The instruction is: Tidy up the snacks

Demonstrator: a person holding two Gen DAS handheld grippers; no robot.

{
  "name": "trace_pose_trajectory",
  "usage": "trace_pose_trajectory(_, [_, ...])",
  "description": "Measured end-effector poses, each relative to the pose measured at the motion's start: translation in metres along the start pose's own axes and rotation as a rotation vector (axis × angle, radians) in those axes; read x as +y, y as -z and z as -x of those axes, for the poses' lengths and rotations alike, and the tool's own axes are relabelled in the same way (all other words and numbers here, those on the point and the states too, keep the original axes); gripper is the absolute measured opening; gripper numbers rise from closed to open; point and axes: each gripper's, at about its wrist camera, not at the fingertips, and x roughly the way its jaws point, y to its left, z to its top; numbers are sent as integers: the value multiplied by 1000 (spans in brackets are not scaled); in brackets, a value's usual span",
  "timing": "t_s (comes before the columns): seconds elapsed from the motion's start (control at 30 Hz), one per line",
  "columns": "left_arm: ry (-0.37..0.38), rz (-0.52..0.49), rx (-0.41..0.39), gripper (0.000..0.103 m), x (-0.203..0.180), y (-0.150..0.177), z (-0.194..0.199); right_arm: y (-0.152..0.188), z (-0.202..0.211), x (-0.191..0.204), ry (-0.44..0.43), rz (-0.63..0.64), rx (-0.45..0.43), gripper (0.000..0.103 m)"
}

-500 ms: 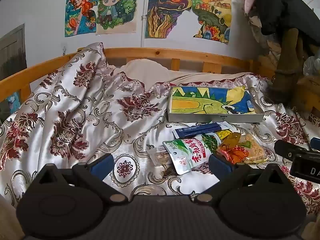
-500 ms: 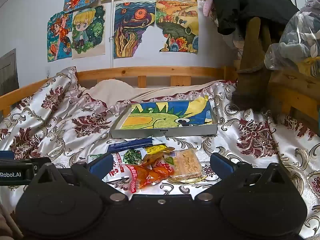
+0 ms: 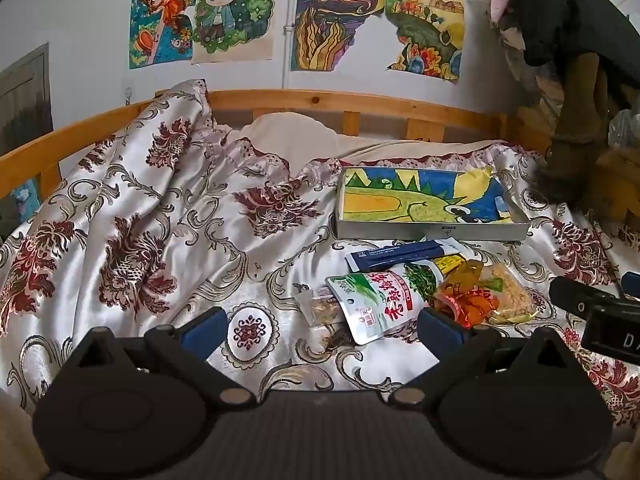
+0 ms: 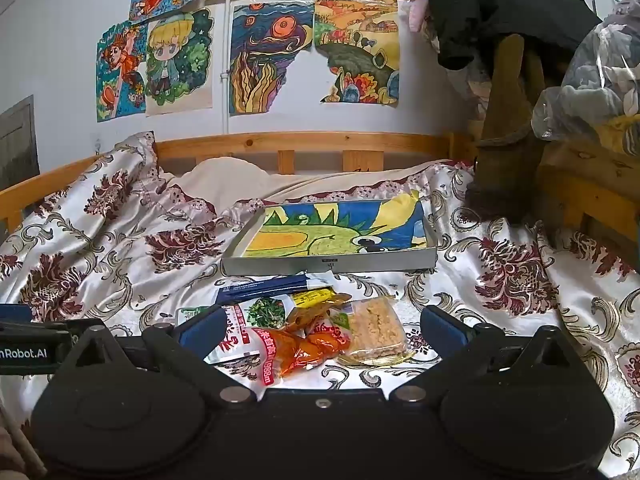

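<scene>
Right wrist view, my right gripper [image 4: 320, 330] spread wide and empty over the snack pile [image 4: 308, 328], "Robot.AI" on left gripper [image 4: 24, 350] at nine o'clock, also spread, tray [image 4: 332, 266] at twelve.

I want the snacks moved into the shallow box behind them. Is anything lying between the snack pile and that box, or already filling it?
Nothing visible blocks the way. The pile of snack packets lies right in front of the shallow grey box with the colourful drawing inside, with only patterned satin bedspread between. The box holds no objects.
</scene>
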Motion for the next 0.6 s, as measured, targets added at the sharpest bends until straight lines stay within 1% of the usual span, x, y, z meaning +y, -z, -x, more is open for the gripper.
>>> trace_pose_trajectory(0.17, [4, 0, 17, 103, -2, 0, -4, 2, -1, 0, 1, -4, -1, 102])
trace_pose_trajectory(0.6, [2, -6, 18, 103, -4, -1, -4, 2, 0, 0, -2, -4, -3, 102])
